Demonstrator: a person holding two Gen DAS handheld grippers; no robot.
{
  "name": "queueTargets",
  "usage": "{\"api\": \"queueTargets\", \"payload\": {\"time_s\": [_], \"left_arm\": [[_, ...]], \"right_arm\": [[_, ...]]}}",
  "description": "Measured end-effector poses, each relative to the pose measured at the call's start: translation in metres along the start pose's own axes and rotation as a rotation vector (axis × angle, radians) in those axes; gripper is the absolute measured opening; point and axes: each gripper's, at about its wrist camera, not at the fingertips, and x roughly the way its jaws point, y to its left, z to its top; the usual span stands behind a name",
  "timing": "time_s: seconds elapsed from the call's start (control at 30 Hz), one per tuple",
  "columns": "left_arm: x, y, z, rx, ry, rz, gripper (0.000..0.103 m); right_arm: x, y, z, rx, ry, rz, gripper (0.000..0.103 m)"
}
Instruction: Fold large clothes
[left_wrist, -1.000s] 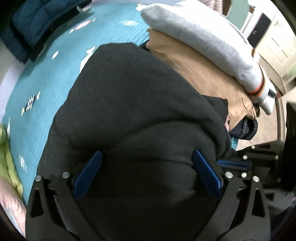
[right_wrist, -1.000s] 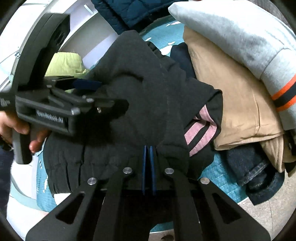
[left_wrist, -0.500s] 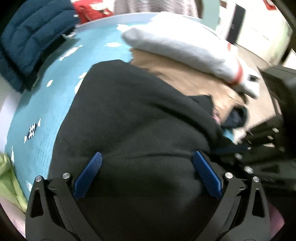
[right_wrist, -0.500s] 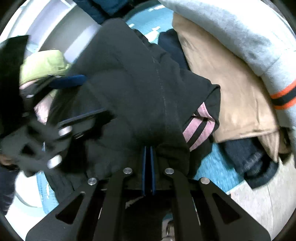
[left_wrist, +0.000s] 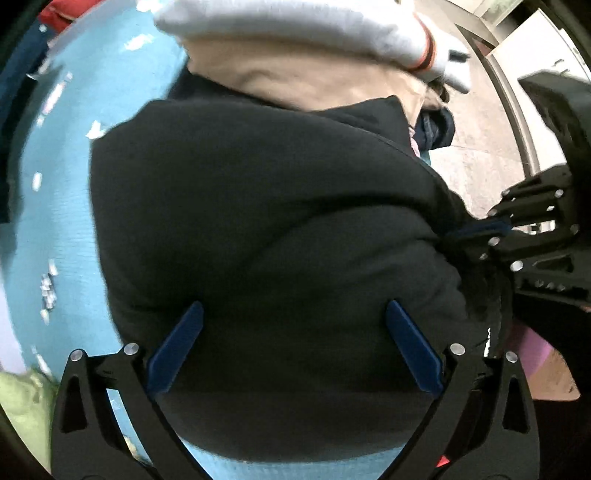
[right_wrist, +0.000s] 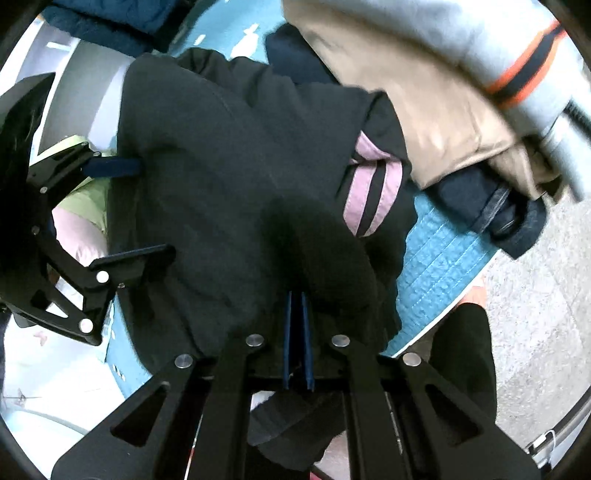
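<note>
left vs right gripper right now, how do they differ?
Left gripper has its jaws spread wide over the black garment; right gripper has its jaws nearly together. The left's blue pads rest apart on a broad flat stretch of the cloth; the right's pinch a bunched fold at the garment's edge. Both share black frames, blue pads and the same garment.
</note>
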Motion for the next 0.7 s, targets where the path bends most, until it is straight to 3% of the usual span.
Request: {"api": "queueTargets", "payload": {"time_s": [0.17,0.3,0.33,0.37,0.43,0.47,0.5,0.57,0.63,0.7], "left_arm": [[0.012,0.013,0.015,-0.031,0.013,-0.028,0.099],[-0.015,0.027,0.01,-0.068,-0.006,-0.131,0.098],[-0.02,0.028,0.008,-0.083,-0.012,-0.163,0.098],[-0.029,0.034,0.004,-0.107,-0.018,-0.205,0.098],[-0.042,0.039,0.001,-0.141,-0.028,-0.257,0.098],[-0.052,0.043,-0.001,-0.161,-0.05,-0.283,0.098],[-0.059,0.044,-0.001,-0.171,-0.071,-0.295,0.098],[-0.076,0.052,-0.003,-0.193,-0.127,-0.328,0.098],[-0.092,0.069,-0.009,-0.232,-0.193,-0.342,0.099],[-0.095,0.093,-0.014,-0.302,-0.223,-0.314,0.099]], "right_arm": [[0.013,-0.024,0.009,0.102,-0.027,0.085,0.004],[-0.025,-0.045,-0.007,0.201,-0.109,0.296,0.008],[-0.034,-0.049,-0.013,0.221,-0.123,0.33,0.01],[-0.041,-0.05,-0.018,0.233,-0.132,0.345,0.022],[-0.059,-0.057,-0.032,0.266,-0.182,0.337,0.04],[-0.063,-0.06,-0.039,0.284,-0.204,0.302,0.062],[-0.07,-0.067,-0.045,0.315,-0.233,0.234,0.072],[-0.07,-0.081,-0.057,0.35,-0.233,0.195,0.072],[-0.053,-0.096,-0.062,0.375,-0.161,0.16,0.072],[-0.028,-0.11,-0.069,0.415,-0.079,0.2,0.072]]}}
